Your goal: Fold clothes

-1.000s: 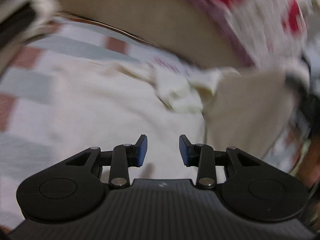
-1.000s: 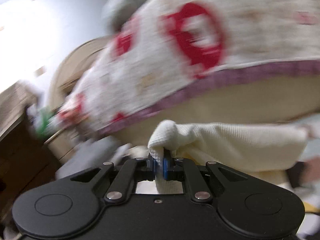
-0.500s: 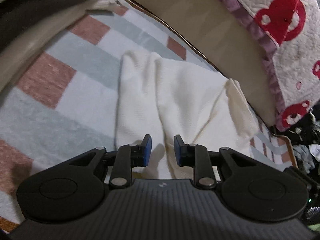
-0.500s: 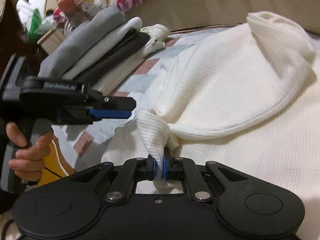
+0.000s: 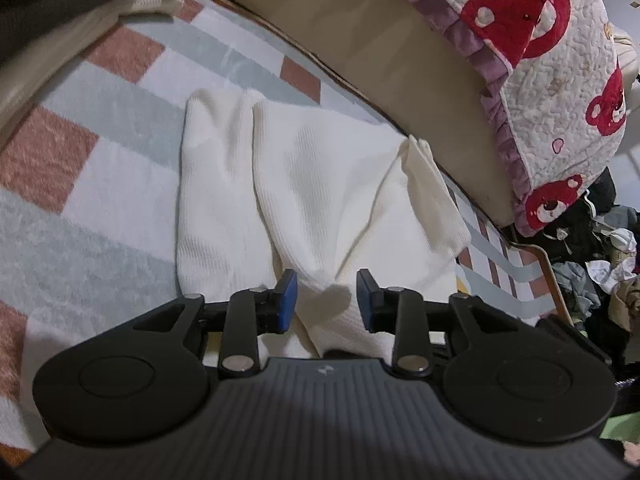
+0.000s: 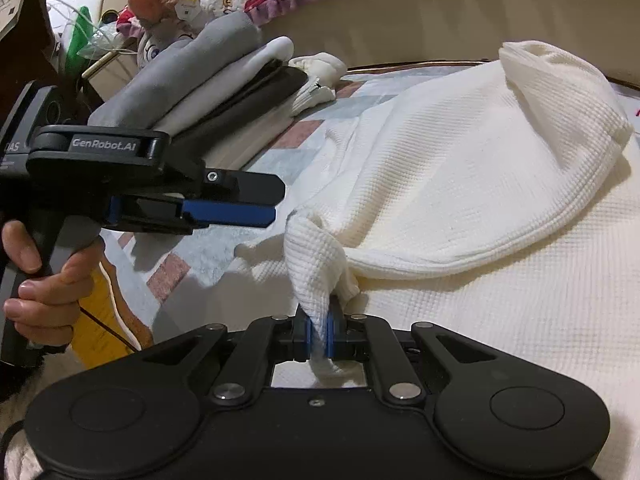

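A white waffle-knit garment (image 5: 320, 184) lies folded over on a striped, checked bedspread (image 5: 100, 128). My left gripper (image 5: 325, 298) hovers just over its near edge. Its jaws are opening; a ridge of the cloth sits between the blue pads (image 5: 286, 296), which do not press on it. In the right wrist view the same garment (image 6: 460, 184) spreads out ahead, and my right gripper (image 6: 318, 332) is shut on a pinched corner of it, low over the bed. The left gripper (image 6: 272, 204) shows there from the side, held by a hand (image 6: 44, 280).
A stack of folded grey, white and dark clothes (image 6: 200, 68) lies at the far left, with white socks (image 6: 316, 80) beside it. A quilt with red bears (image 5: 560, 60) hangs over a beige padded bed end (image 5: 380, 60). Loose clothing (image 5: 592, 272) is piled off the bed's right side.
Both grippers came down from in front of the quilt to just above the bed, and the garment's raised part now lies folded over. The left jaws stand wider than half a second ago.
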`<state>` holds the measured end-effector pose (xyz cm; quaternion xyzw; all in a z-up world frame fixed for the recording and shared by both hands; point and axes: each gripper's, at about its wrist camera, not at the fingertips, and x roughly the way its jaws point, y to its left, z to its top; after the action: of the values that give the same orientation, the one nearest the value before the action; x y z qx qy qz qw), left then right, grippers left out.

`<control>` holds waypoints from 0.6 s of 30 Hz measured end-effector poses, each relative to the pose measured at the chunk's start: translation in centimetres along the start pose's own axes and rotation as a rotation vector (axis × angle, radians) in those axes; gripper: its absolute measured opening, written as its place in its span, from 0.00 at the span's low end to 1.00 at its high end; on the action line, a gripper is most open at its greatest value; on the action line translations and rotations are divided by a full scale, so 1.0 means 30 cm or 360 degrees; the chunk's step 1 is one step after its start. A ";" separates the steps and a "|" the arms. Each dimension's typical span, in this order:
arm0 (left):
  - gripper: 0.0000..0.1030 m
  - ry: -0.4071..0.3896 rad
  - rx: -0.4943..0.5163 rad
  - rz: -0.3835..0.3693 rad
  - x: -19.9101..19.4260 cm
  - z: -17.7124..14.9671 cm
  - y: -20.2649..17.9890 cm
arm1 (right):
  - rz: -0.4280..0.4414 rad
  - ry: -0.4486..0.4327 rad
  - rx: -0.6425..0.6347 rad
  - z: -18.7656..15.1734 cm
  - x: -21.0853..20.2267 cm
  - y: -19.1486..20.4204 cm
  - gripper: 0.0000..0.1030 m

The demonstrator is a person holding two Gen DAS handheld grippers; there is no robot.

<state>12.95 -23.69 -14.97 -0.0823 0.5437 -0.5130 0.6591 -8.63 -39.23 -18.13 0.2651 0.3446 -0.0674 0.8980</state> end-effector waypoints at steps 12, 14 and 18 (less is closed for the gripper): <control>0.39 0.0147 0.0056 -0.0010 0.071 -0.051 -0.011 | -0.0070 0.0034 -0.0054 -0.012 0.030 0.022 0.10; 0.39 0.0138 0.0050 -0.0024 0.071 -0.060 -0.004 | -0.0123 0.0035 -0.0114 -0.011 0.039 0.048 0.10; 0.40 0.0110 0.0037 -0.0064 0.072 -0.077 0.006 | -0.0206 0.0001 -0.0076 -0.020 0.040 0.070 0.10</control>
<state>10.96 -24.22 -17.35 -0.0677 0.5583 -0.5349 0.6305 -7.45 -37.06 -18.39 0.2207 0.3628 -0.1171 0.8978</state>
